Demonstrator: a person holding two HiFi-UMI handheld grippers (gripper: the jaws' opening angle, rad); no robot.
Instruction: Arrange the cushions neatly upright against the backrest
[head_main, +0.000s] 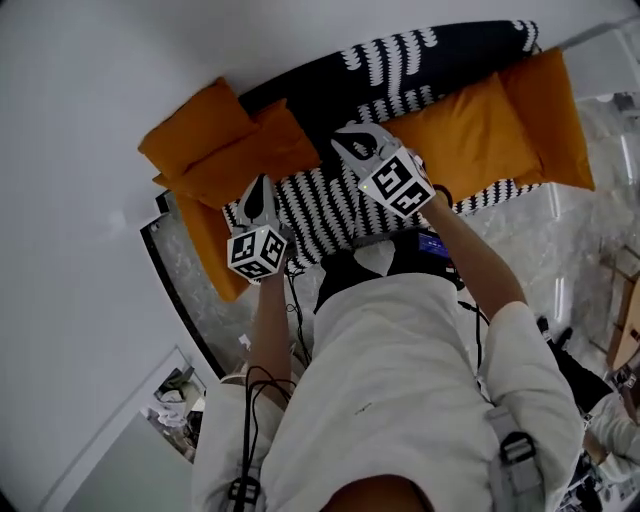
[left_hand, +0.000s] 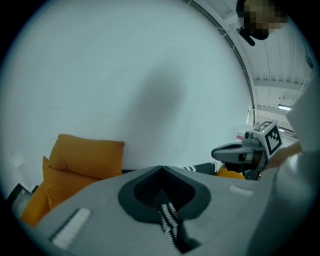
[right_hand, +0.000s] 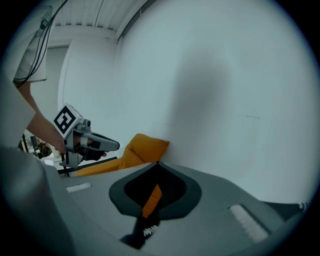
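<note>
Jaws of left gripper (left_hand: 161, 169) and right gripper (right_hand: 157, 164) clenched, empty, over the sofa (head_main: 322, 196) front edge. Flanking orange cushions (head_main: 465, 135) leave the striped seat open.

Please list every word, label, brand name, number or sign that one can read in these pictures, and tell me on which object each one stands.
There is no readable text in any view.
Left cube and right cube: only black-and-white square marker patterns, no letters or numbers.
Blue device at the person's waist: a few pale marks, too small to read.
</note>
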